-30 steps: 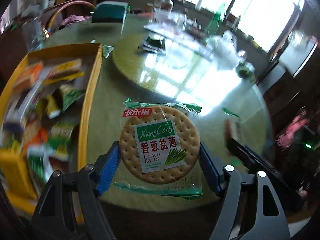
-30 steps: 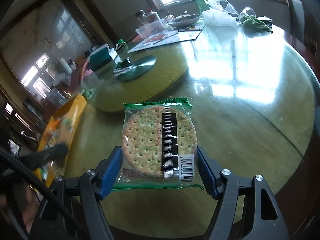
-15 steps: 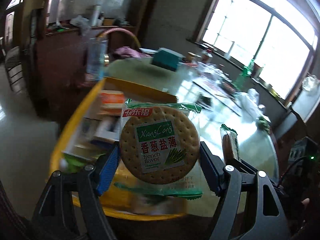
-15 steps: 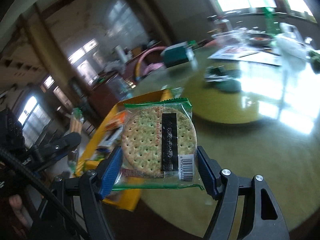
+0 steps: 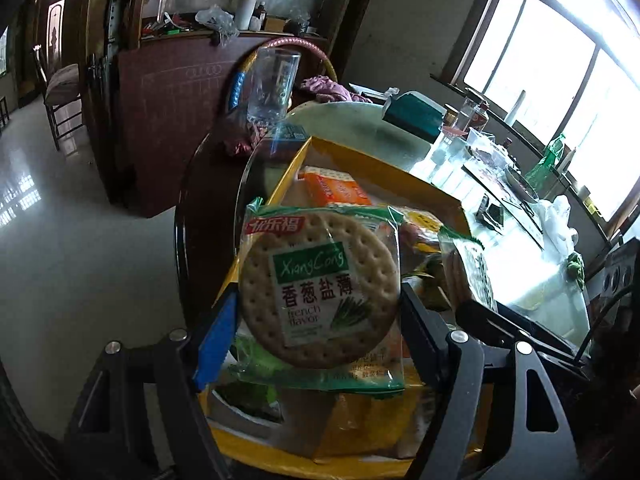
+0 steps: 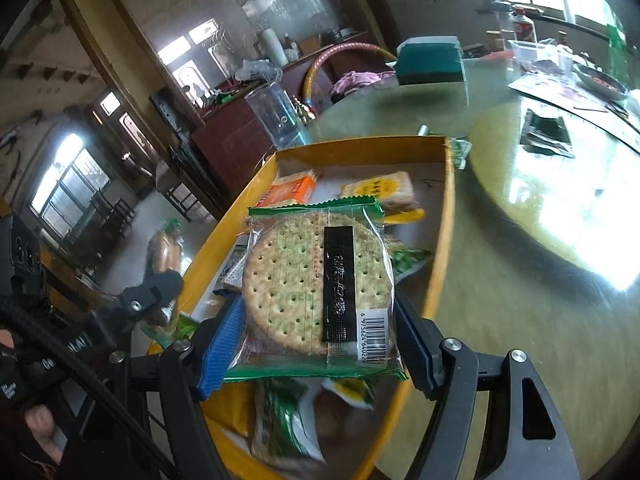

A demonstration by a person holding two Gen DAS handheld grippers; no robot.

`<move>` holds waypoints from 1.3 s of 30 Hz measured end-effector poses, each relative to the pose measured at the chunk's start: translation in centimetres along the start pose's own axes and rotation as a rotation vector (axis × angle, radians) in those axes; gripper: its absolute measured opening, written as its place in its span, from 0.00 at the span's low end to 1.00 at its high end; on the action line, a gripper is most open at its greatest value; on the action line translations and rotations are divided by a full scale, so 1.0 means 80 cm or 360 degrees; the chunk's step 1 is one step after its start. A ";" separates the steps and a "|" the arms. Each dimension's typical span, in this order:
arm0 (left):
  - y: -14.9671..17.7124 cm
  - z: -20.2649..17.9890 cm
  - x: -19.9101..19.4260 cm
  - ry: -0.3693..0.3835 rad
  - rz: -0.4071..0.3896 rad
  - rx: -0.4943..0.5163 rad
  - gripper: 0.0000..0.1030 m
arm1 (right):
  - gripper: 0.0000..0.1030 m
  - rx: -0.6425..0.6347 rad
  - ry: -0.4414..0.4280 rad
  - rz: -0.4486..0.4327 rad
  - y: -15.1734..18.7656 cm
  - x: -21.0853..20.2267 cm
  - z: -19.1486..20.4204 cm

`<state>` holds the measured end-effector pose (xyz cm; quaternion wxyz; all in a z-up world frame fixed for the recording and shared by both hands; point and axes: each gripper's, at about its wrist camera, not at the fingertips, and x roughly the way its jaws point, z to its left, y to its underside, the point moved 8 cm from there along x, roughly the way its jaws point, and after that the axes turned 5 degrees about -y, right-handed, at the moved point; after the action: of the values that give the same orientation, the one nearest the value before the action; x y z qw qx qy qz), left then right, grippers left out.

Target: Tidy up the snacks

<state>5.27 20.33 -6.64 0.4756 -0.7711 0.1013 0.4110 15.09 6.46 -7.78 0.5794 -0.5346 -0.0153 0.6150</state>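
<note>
Left gripper (image 5: 320, 312): jaws clamp label-side cracker pack (image 5: 320, 292). Right gripper (image 6: 316, 332): jaws clamp barcode-side cracker pack (image 6: 318, 288). Both packs held above yellow snack tray (image 6: 442, 240) on worktop (image 6: 500, 280).

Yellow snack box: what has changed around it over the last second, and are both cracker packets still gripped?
Both grippers swung from over the bare glass table to above the yellow cardboard snack box. The left gripper still clamps its round scallion cracker packet, label side up; the right gripper still clamps its cracker packet, barcode side up. Nothing released; box contents unchanged.
</note>
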 end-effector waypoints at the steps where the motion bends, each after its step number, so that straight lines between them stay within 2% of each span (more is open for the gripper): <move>1: 0.001 0.003 0.003 -0.0011 0.0007 -0.0002 0.74 | 0.70 -0.0019 0.0024 -0.0004 -0.001 0.003 0.002; 10: 0.003 0.009 0.018 -0.0012 0.0066 0.0017 0.74 | 0.71 -0.0081 0.0140 0.0008 0.001 0.018 0.011; 13: 0.003 0.010 0.020 -0.0017 0.0077 0.0002 0.75 | 0.72 -0.0062 0.0139 0.0010 0.000 0.023 0.009; 15: 0.002 0.007 0.018 0.0026 0.0057 -0.0006 0.83 | 0.72 -0.0028 0.0120 0.0010 0.000 0.022 0.006; 19: 0.005 0.005 0.014 0.0073 0.0058 -0.0029 0.87 | 0.77 0.0001 0.0154 -0.0088 -0.002 0.004 0.001; 21: 0.006 0.003 0.004 0.0072 0.0009 -0.0015 0.87 | 0.77 0.0004 0.0140 -0.0114 0.000 -0.004 0.001; 24: 0.008 -0.003 -0.014 0.0020 -0.0070 0.0060 0.87 | 0.78 0.0035 0.0090 -0.0161 0.006 -0.022 0.003; 34: 0.020 -0.011 -0.053 -0.0154 -0.0148 0.0188 0.87 | 0.78 0.0048 0.0070 -0.0208 0.022 -0.059 0.019; 39: 0.027 -0.010 -0.069 -0.0163 -0.0157 0.0196 0.87 | 0.78 0.0105 0.0115 -0.0209 0.030 -0.069 0.015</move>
<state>0.96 17.26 -3.88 0.5463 -0.7225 0.0637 0.4189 11.30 2.40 -5.26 0.6360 -0.5350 -0.0090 0.5561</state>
